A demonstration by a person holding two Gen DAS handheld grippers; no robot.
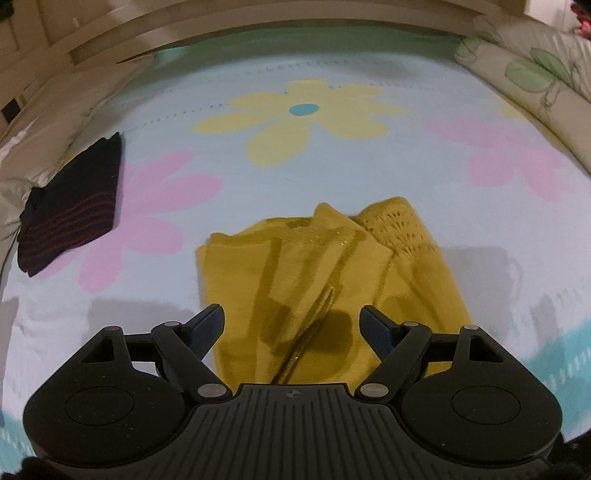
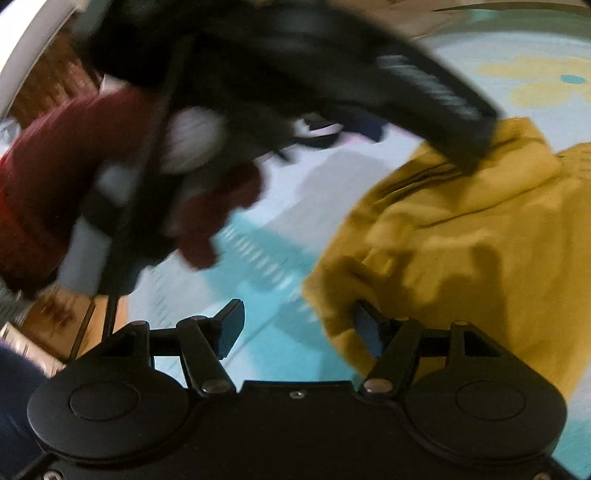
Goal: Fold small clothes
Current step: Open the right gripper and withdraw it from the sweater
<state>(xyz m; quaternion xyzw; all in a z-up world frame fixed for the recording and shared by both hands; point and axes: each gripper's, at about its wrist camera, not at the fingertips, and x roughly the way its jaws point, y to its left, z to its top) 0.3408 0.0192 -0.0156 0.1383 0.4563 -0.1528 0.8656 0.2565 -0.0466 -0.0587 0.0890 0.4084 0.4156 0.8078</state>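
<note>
A mustard-yellow knit garment (image 1: 325, 258) lies rumpled and partly folded on the flowered bedsheet (image 1: 295, 147). My left gripper (image 1: 291, 314) hovers open just over its near end, a finger on either side of the cloth and neither pressing it. In the right wrist view the same garment (image 2: 461, 229) fills the right half. My right gripper (image 2: 298, 314) is open at the garment's left edge. Its right finger (image 2: 369, 332) lies over the yellow hem, with mostly bare sheet between the fingers. The left gripper's black body (image 2: 424, 92) crosses the top of that view, blurred.
A folded dark garment with red stripes (image 1: 70, 210) rests at the sheet's left edge. A leaf-printed quilt (image 1: 535, 74) is bunched at the far right, with a wooden headboard (image 1: 221, 29) behind. A red sleeve (image 2: 55, 177) holds the left gripper. The bed's edge and floor clutter (image 2: 66, 321) show lower left.
</note>
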